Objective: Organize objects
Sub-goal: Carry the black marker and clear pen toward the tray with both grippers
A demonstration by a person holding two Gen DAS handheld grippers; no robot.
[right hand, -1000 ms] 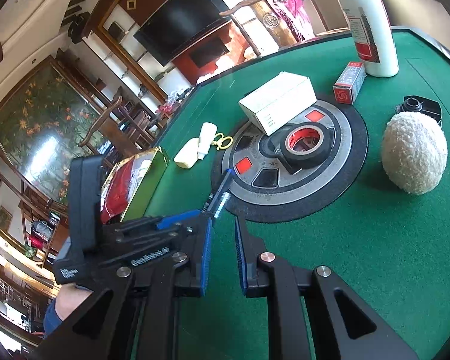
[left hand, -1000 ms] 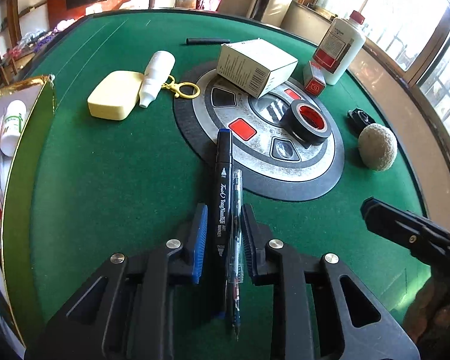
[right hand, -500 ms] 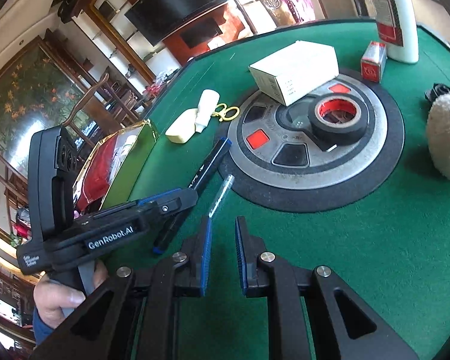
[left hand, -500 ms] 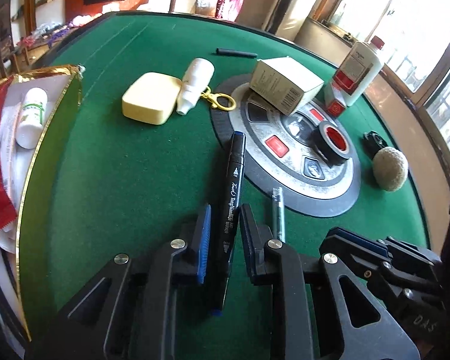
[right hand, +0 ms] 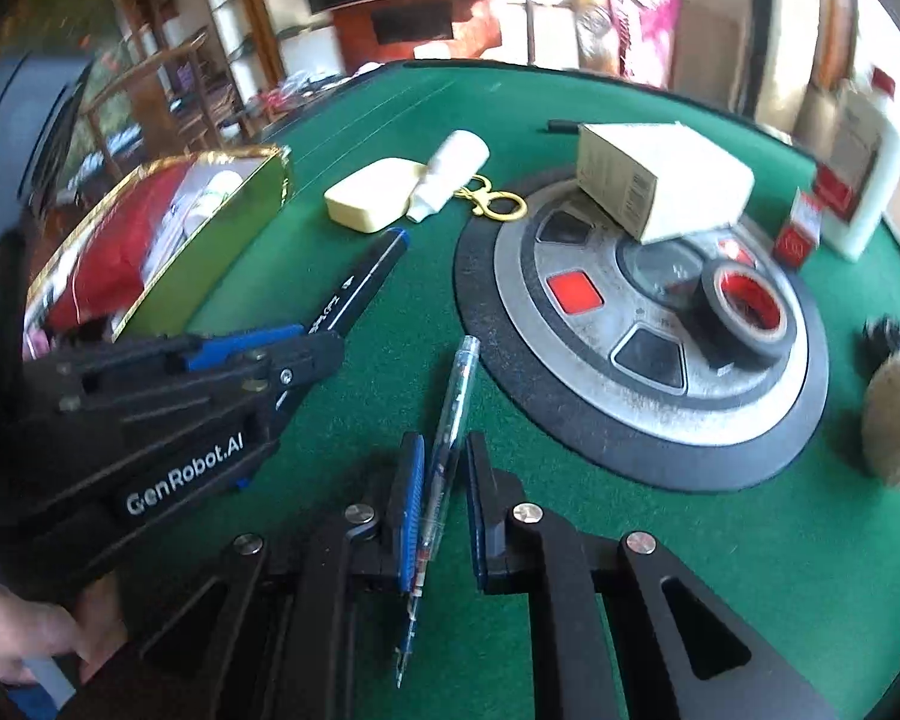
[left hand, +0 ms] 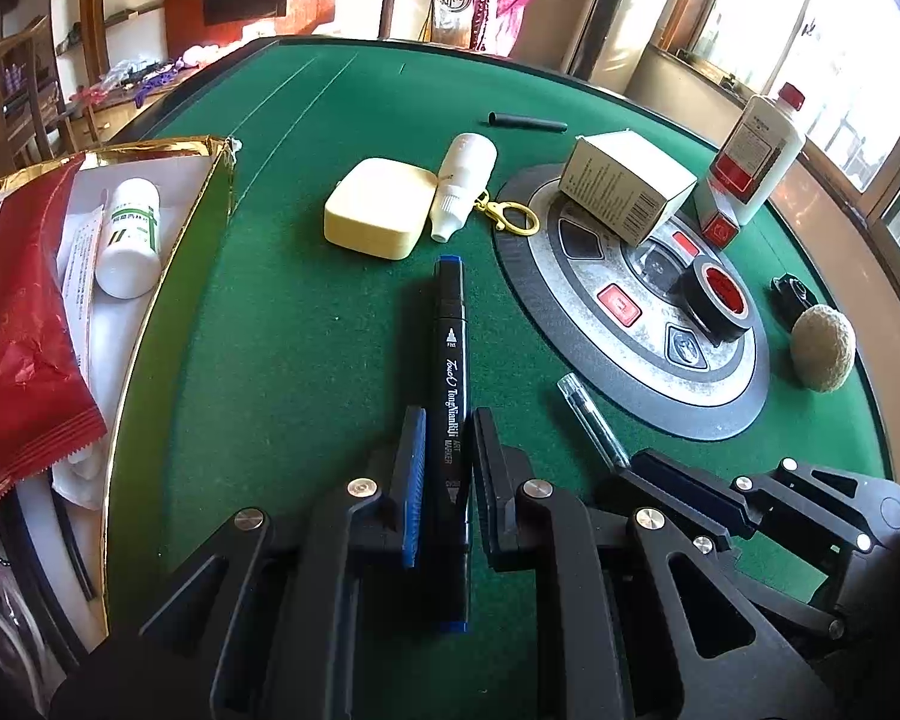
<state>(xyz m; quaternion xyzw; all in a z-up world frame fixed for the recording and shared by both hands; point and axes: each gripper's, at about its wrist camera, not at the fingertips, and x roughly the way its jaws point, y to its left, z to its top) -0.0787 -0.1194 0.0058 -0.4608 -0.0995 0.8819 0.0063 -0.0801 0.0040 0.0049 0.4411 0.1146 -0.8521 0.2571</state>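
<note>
A black marker (left hand: 450, 330) with blue ends sticks forward from my left gripper (left hand: 447, 420), which is shut on it. From the right wrist, the marker (right hand: 360, 282) and the left gripper (right hand: 324, 348) show at the left, in a person's hand. A clear ballpoint pen (right hand: 459, 384) runs between the pads of my right gripper (right hand: 441, 450), whose jaws are closing on it, tip toward the camera. In the left wrist view the pen (left hand: 591, 414) pokes out of the right gripper (left hand: 630, 462) beside the marker. Both are low over the green felt table (left hand: 306, 360).
A gold-rimmed box (left hand: 150, 300) at the left holds a red packet and a white bottle. Ahead lie a yellow case (left hand: 378, 216), a small white bottle with a gold clasp (left hand: 462, 180), a carton (left hand: 624, 186), a tape roll (left hand: 717, 300), a tall bottle (left hand: 756, 150) and a woolly ball (left hand: 822, 348).
The pen, held beside the marker in the left gripper a second ago, has passed to the right gripper. The right gripper came in from the right, rolled, and closed around it.
</note>
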